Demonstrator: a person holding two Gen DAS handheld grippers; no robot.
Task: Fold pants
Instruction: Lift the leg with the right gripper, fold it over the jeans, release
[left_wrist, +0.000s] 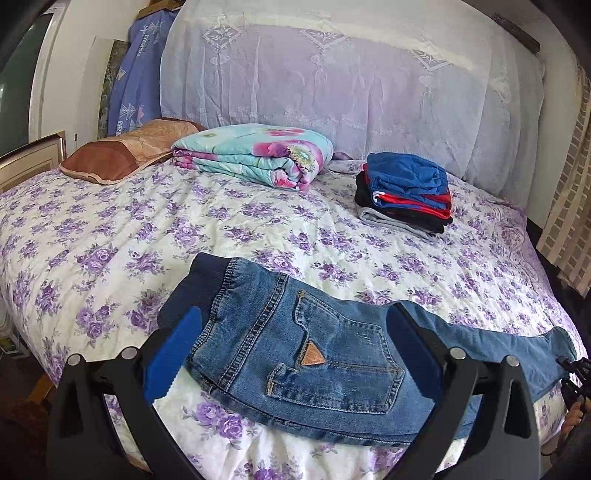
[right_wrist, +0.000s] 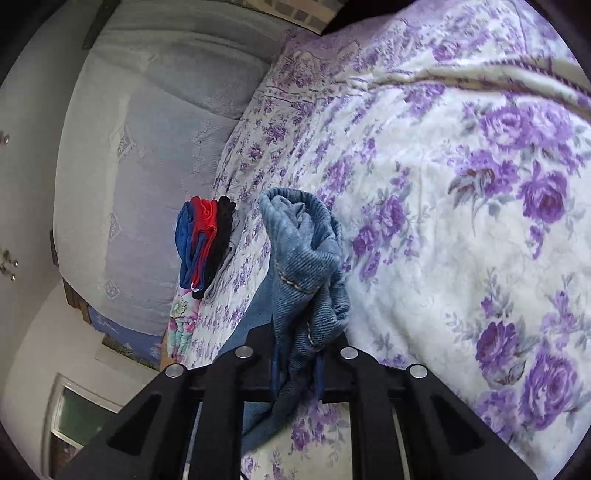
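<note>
Blue jeans (left_wrist: 295, 354) lie flat on the floral bed cover (left_wrist: 110, 251), dark waistband at the left, back pocket up, legs running right. My left gripper (left_wrist: 295, 354) is open, its blue pads (left_wrist: 173, 350) wide apart over the seat of the jeans, holding nothing. My right gripper (right_wrist: 297, 369) is shut on the bunched hem end of the jeans (right_wrist: 306, 251), lifted off the bed. It also shows at the far right edge of the left wrist view (left_wrist: 574, 369), at the leg end.
A stack of folded clothes (left_wrist: 404, 192), blue on top, sits at the back right; it also shows in the right wrist view (right_wrist: 205, 240). A folded floral quilt (left_wrist: 255, 155) and a brown pillow (left_wrist: 122, 153) lie near the covered headboard (left_wrist: 351, 85).
</note>
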